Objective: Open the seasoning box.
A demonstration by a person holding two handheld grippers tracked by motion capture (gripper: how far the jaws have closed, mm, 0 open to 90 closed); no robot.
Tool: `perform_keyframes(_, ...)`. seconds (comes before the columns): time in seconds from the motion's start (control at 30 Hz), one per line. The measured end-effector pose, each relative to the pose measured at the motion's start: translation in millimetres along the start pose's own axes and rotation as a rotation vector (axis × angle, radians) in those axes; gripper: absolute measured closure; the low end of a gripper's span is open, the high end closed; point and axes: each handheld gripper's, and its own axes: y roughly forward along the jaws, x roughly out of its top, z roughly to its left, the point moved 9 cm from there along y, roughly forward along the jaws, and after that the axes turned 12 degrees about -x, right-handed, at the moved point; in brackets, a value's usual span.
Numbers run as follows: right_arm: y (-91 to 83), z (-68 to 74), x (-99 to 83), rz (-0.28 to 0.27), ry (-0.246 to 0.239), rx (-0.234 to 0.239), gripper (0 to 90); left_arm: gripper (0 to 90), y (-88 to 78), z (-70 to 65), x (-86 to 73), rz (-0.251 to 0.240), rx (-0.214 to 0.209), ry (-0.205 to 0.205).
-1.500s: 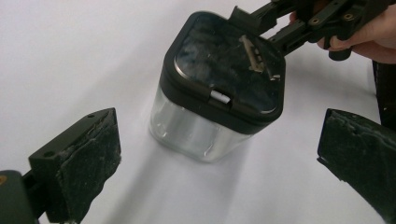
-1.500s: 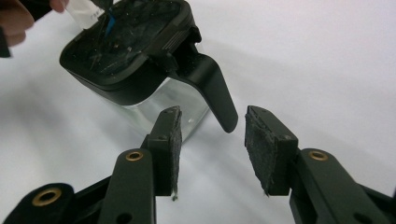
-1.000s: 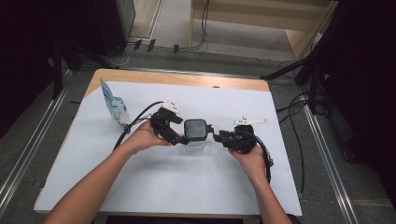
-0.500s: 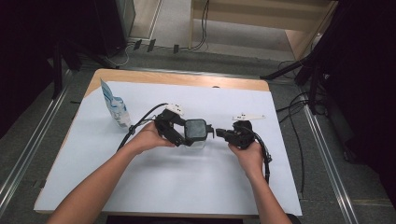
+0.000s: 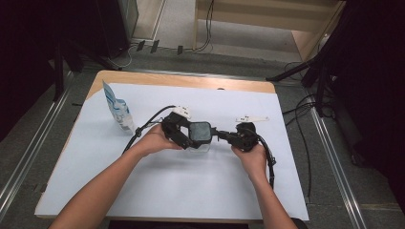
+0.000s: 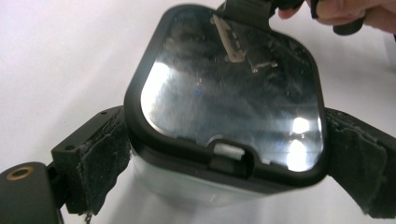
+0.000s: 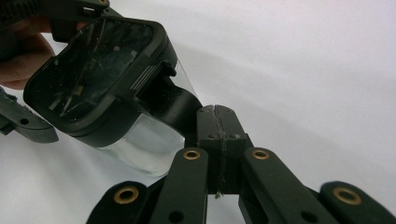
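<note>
a clear container (image 5: 200, 143) with a black-rimmed lid (image 5: 200, 131) is held just above the middle of the white-covered table (image 5: 143, 191), between the two grippers. the left gripper (image 5: 184, 136) is clamped on it: in the left gripper view the padded jaws are pressed against opposite side walls, with the lid (image 6: 229, 88) facing the camera and its latch tab (image 6: 228, 161) at the near edge.

the right gripper (image 5: 220, 135) is brought in from the container's right side. its jaws have just been closing and are now seen fully together in the right gripper view, pads meeting with nothing between them. the closed tips (image 7: 215, 122) are set against, or just beside, a black flap (image 7: 170, 100) that sticks out under the lid's edge; actual contact cannot be told.

key relation: the container lies straight ahead of the right gripper's tips, up and to the left in its own view, tilted, lid turned toward the left hand (image 5: 155, 140). the right gripper's long axis is pointed along the line of both grippers, straight at the flap side. the left hand is the holder; the right hand (image 5: 250, 155) is judged the one to pry or push the flap next.

a blue-white pouch (image 5: 117, 112) stands well apart at the table's left rear.
</note>
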Motion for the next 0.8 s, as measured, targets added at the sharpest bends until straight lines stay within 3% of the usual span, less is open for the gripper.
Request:
perform_keyframes(0.4, 0.3, 0.2, 0.0, -0.001, 0.009, -0.001, 90.0, 10.2, -1.3, -1.0, 3.0, 0.013, 0.021, 0.033)
perform_keyframes(0.8, 0.5, 0.9, -0.4, 0.003, 0.007, 0.003, 90.0, 10.6, -4.5, -2.4, 4.0, 0.015, 0.016, 0.019)
